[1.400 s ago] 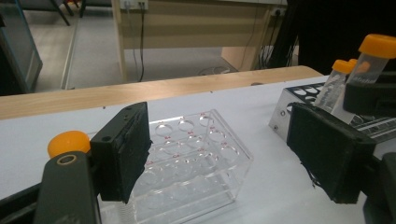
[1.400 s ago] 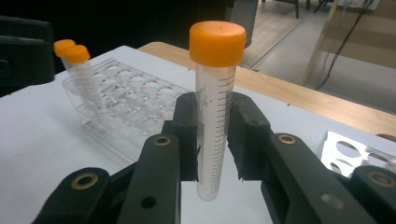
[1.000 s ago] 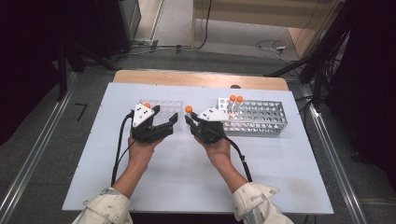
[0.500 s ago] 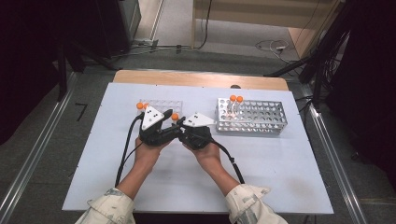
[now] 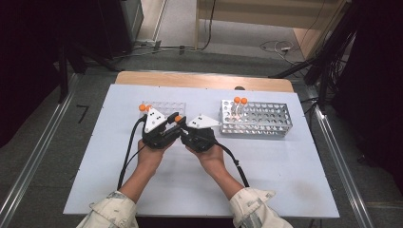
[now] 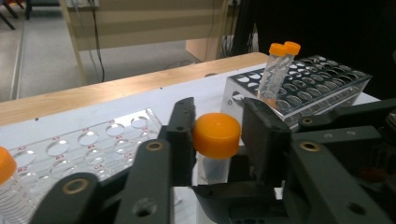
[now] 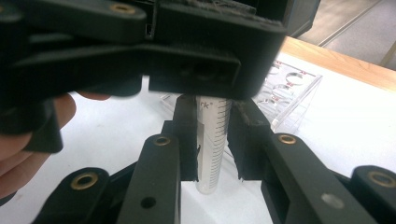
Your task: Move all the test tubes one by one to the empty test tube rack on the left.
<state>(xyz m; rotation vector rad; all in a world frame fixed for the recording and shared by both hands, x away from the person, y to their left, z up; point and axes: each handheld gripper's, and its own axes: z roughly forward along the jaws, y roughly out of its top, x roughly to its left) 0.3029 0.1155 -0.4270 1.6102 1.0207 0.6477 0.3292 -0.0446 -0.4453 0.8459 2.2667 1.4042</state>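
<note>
The orange-capped tube [image 6: 216, 140] stands upright between your two hands, near the middle of the white surface [image 5: 285, 171], just in front of the clear rack [image 5: 166, 108] and to the left of the metal rack [image 5: 259, 121]. Your right gripper [image 7: 212, 140] has its fingers [image 7: 184, 140] pressed on the graduated body of the tube, with the rounded bottom hanging free above the surface. Your left gripper [image 6: 215, 135] meets it from the opposite side at the cap; its fingers [image 6: 182, 135] have just been closing, and the orange cap sits between them, the left finger against it and the right one close beside it. In the high view the two grippers touch nose to nose, your left gripper [image 5: 159, 128] on the left and your right gripper [image 5: 197, 133] on the right. Two more capped tubes [image 5: 240, 107] stand tilted in the far-left corner of the metal rack. Another capped tube [image 5: 142, 108] stands at the left end of the clear rack.
</note>
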